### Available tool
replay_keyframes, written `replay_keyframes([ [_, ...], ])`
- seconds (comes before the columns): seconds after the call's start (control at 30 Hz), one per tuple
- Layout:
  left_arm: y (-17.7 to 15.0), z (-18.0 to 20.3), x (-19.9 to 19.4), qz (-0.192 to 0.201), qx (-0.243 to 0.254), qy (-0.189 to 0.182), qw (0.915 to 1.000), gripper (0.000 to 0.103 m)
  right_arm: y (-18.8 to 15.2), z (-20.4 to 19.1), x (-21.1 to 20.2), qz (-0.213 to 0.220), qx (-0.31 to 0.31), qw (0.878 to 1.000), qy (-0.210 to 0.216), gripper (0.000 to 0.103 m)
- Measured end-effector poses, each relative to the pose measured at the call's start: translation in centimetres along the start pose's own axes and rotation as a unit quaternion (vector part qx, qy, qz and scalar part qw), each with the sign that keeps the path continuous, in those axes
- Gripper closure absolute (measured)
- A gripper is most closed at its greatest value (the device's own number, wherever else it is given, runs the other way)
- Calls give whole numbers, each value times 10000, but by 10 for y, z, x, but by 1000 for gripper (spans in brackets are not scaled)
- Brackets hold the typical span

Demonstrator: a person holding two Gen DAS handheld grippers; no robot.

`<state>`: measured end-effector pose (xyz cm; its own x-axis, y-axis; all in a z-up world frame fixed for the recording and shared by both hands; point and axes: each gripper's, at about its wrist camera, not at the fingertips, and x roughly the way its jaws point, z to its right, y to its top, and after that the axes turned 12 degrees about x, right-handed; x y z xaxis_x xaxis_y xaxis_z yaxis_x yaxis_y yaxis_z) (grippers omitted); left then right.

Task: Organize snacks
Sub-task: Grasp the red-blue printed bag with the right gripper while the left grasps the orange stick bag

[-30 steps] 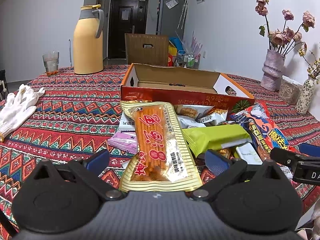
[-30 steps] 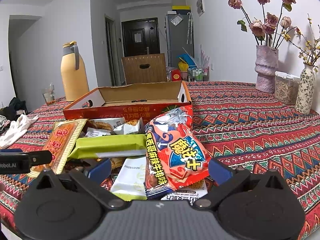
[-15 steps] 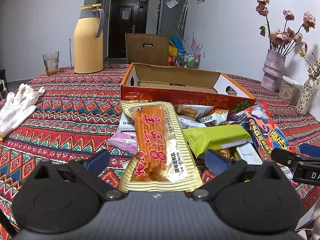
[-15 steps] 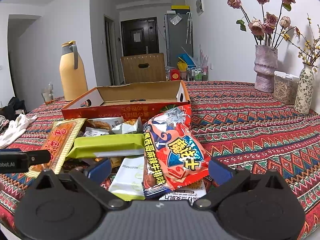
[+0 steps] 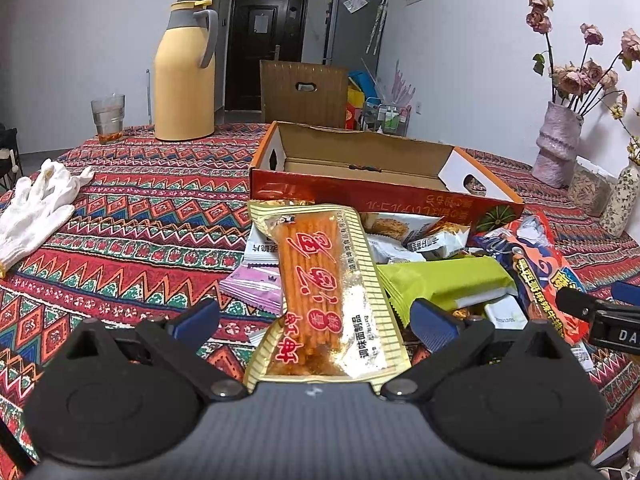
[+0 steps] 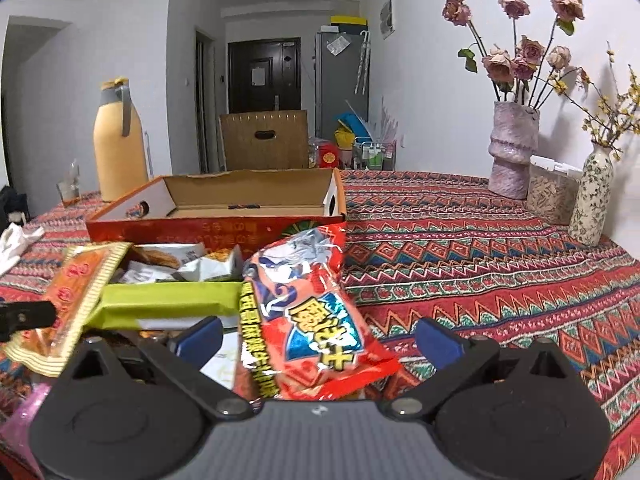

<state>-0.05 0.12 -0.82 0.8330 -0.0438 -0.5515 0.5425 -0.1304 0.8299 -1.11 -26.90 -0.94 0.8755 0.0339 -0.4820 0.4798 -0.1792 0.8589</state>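
Note:
A pile of snack packs lies on the patterned tablecloth in front of an open red cardboard box point(image 5: 384, 196), which also shows in the right wrist view point(image 6: 216, 232). My left gripper point(image 5: 316, 320) is open, its blue fingers either side of a gold-edged orange stick-snack pack point(image 5: 326, 288). My right gripper point(image 6: 318, 334) is open around a red and blue snack bag point(image 6: 316, 320). A green pack point(image 5: 444, 280) lies between them and also shows in the right wrist view point(image 6: 168, 304). Several small packs lie behind, against the box.
A yellow thermos jug point(image 5: 186, 72) and a glass point(image 5: 108, 118) stand at the back left. White gloves point(image 5: 36, 208) lie at the left. Two vases with flowers point(image 6: 514, 148) and a clear jar point(image 6: 550, 196) stand at the right. A wooden chair point(image 5: 304, 94) is behind the table.
The right wrist view has shifted a little, with its red bag nearer and slightly blurred. The left gripper and its pack have not moved.

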Motion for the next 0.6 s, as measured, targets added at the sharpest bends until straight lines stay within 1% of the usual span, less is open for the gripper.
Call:
replay_keyframes([
  [0.3,1,0,8,-151,-14,109,9998,0,7,-13,36,-369,-480,9981,71,6],
  [0.33,1,-1,9,-166,-18,117,9998,0,7,-15,40,-415,-519,9978,54,10],
  [0.4,1,-1,9,-177,-22,126,9998,0,6,-17,46,-517,-589,9969,88,12],
  [0.47,1,-1,11,-200,-13,132,9997,0,6,-18,51,-592,-643,9961,92,17],
  [0.57,2,1,13,-252,4,141,9996,0,6,-16,50,-598,-634,9961,149,24],
  [0.6,3,1,14,-277,6,142,9995,0,6,-16,49,-583,-616,9963,167,30],
])
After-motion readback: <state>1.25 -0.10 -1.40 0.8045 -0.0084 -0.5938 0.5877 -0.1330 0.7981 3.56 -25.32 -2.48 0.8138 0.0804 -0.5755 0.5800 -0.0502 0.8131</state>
